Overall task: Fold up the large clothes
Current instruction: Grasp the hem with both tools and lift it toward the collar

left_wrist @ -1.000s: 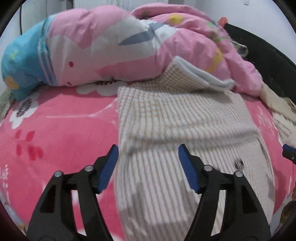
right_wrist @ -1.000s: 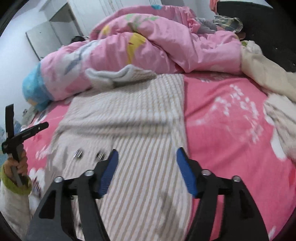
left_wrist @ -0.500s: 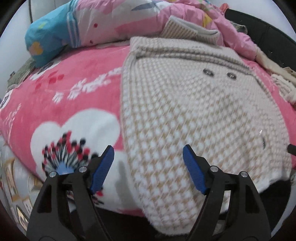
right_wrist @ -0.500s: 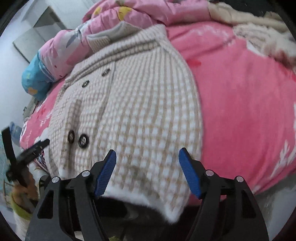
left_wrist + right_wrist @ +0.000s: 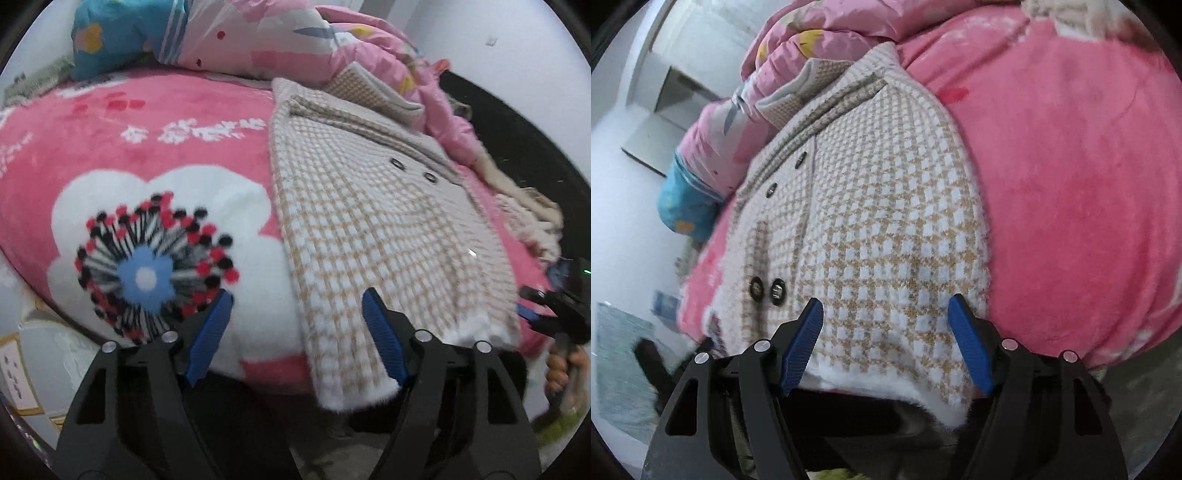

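Moved: both grippers drop from mid-coat to its hem
Left gripper [image 5: 297, 334]: closing, nothing pinched
Right gripper [image 5: 886, 338]: open over checked coat [image 5: 886, 221]
Next: pinch hem corners

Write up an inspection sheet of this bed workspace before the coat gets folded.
Surface: pink floral blanket covers the bed.
Job's things: checked knit coat lies flat, buttons up, hem hanging over the near edge.
Clutter: pink quilt bunched at the far side over the coat's collar; cream fabric at the right.
Grippers: left gripper closing, fingers astride the hem's left corner, not pressing; right gripper open over the hem's right part.
Cables: nothing seen.
Surroundings: white wall, grey cabinet.
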Action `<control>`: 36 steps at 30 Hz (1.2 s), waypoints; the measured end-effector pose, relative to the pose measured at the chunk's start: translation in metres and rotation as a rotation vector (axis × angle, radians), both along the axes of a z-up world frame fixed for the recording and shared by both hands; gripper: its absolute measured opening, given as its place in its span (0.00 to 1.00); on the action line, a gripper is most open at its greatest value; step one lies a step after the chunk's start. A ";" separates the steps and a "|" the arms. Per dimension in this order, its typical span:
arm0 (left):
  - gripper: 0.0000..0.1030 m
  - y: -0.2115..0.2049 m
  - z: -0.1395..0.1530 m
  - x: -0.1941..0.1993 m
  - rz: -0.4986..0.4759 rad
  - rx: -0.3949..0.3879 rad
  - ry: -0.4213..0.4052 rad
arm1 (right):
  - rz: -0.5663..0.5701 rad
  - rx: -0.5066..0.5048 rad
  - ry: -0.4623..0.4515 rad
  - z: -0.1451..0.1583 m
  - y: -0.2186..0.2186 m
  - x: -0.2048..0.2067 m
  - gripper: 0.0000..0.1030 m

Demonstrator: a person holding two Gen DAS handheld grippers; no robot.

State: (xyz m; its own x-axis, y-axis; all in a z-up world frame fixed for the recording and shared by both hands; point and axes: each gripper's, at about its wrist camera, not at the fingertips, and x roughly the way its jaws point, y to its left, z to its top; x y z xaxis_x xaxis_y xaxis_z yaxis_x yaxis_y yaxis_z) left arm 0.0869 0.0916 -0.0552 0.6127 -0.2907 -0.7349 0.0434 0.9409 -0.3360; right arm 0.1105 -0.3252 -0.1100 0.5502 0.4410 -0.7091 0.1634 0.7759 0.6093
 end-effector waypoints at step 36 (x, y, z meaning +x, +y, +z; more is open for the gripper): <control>0.41 -0.016 -0.056 0.020 0.035 -0.233 0.224 | -0.059 0.376 0.024 -0.064 -0.037 -0.040 0.39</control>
